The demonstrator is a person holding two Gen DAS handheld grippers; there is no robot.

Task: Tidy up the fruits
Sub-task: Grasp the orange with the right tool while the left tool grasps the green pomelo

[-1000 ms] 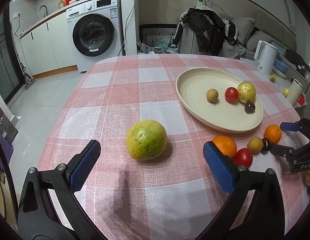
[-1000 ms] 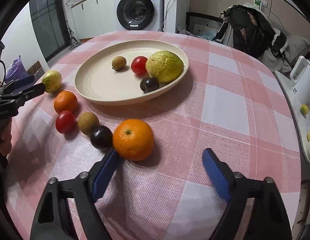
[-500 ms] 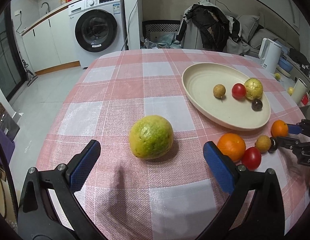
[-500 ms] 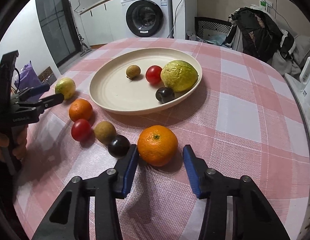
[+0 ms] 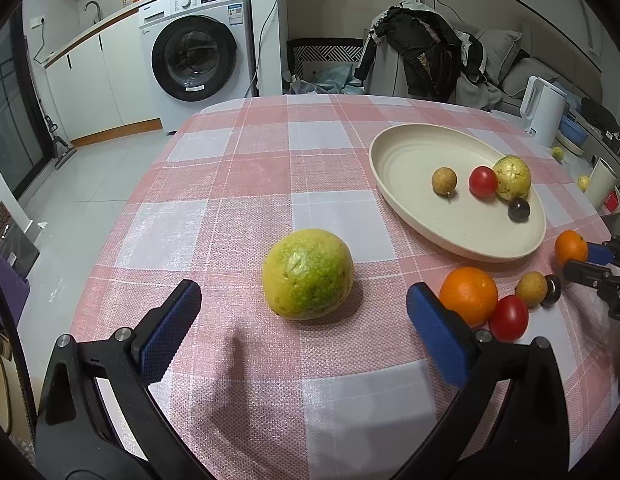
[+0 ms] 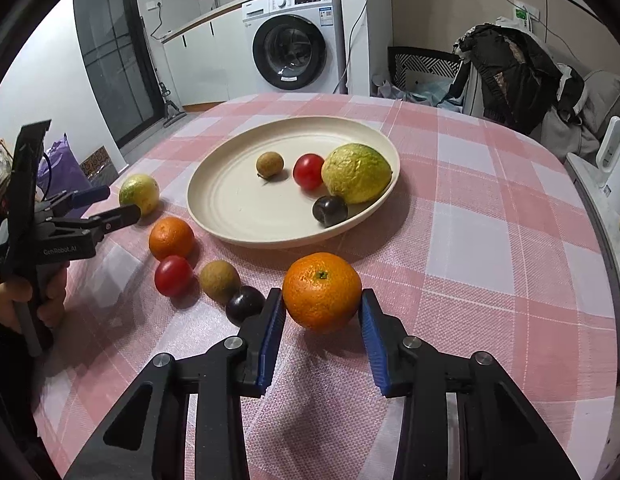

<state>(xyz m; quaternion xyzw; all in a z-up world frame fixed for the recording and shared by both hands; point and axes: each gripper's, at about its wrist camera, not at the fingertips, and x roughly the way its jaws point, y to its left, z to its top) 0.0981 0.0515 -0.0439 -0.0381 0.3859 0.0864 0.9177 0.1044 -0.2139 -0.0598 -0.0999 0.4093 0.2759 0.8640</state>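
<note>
Where right claw (image 6: 322, 326) pinches: bright dimpled orange (image 6: 322, 291), green-stemmed.

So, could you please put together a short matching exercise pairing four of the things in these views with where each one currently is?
Things:
1. large green-yellow fruit
2. dark plum
3. orange
4. white kettle

Places:
A. inside the cream plate
B. between the right gripper pads
C. off the table, on a side surface past the plate
D. alone on the tablecloth ahead of the open left gripper

Pairs: 1-D, 2-A, 3-B, 4-C
</note>
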